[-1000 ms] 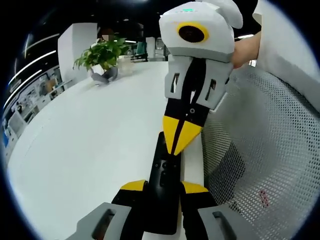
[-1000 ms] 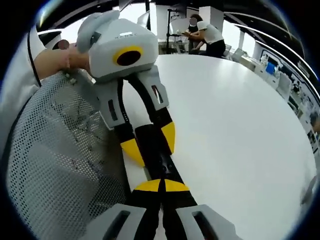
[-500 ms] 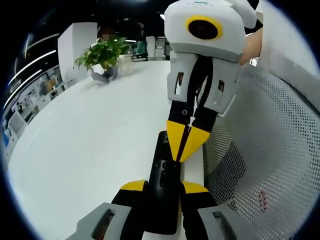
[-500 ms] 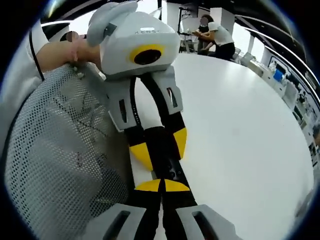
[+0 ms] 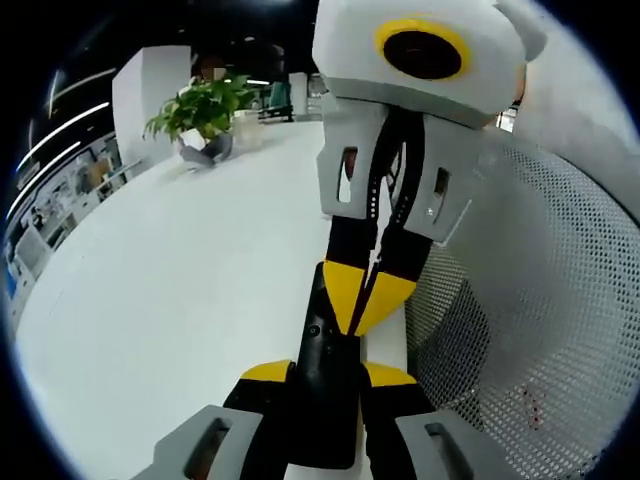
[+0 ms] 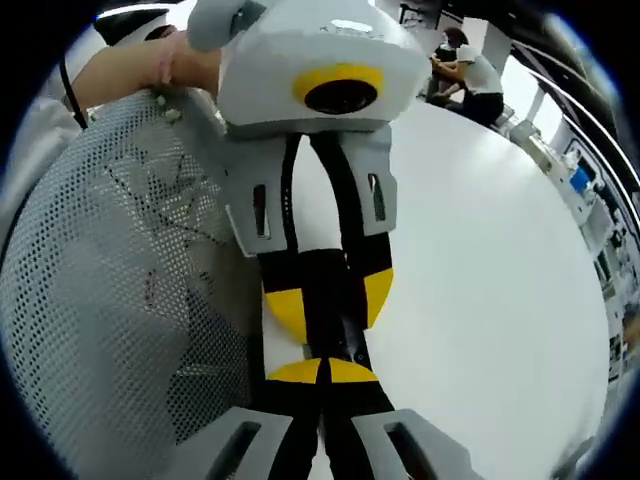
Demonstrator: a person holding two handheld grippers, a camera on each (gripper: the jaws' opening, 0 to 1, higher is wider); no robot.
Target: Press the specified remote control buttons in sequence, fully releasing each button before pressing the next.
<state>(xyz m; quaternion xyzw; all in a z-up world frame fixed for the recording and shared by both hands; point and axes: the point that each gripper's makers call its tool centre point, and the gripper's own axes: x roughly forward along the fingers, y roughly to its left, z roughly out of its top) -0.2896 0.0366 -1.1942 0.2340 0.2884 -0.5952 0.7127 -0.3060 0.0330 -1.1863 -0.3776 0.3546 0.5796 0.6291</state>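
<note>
In the left gripper view, the left gripper [image 5: 328,375] pinches a black remote [image 5: 328,400] between its two yellow-tipped fingers [image 5: 268,372], one finger on each long side. The remote runs forward from between these fingers, above the white desk [image 5: 180,300]. The right gripper [image 5: 365,312] comes down from the top of this view. Its fingers are pressed together into one yellow point, and this point touches the top face of the remote, just ahead of the left fingers. Whether a button is pushed down under the point, I cannot tell.

In the right gripper view, the right gripper [image 6: 323,371] shows its yellow fingertips [image 6: 296,372] closed against each other, with the remote [image 6: 345,335] directly under and just ahead of them. The left gripper [image 6: 328,300] reaches in from the top, its yellow fingers on both sides of the remote.

To the right of the left fingers, near them, there is a grey mesh chair back [image 5: 530,320]. In the right gripper view the same mesh [image 6: 120,280] is to the left of the right fingers, and a hand [image 6: 150,65] holds the left gripper's body at the top. Far ahead of the left fingers, a green plant [image 5: 200,110] stands on the desk. Far ahead of the right fingers, a person [image 6: 478,80] sits at the far edge of the desk.
</note>
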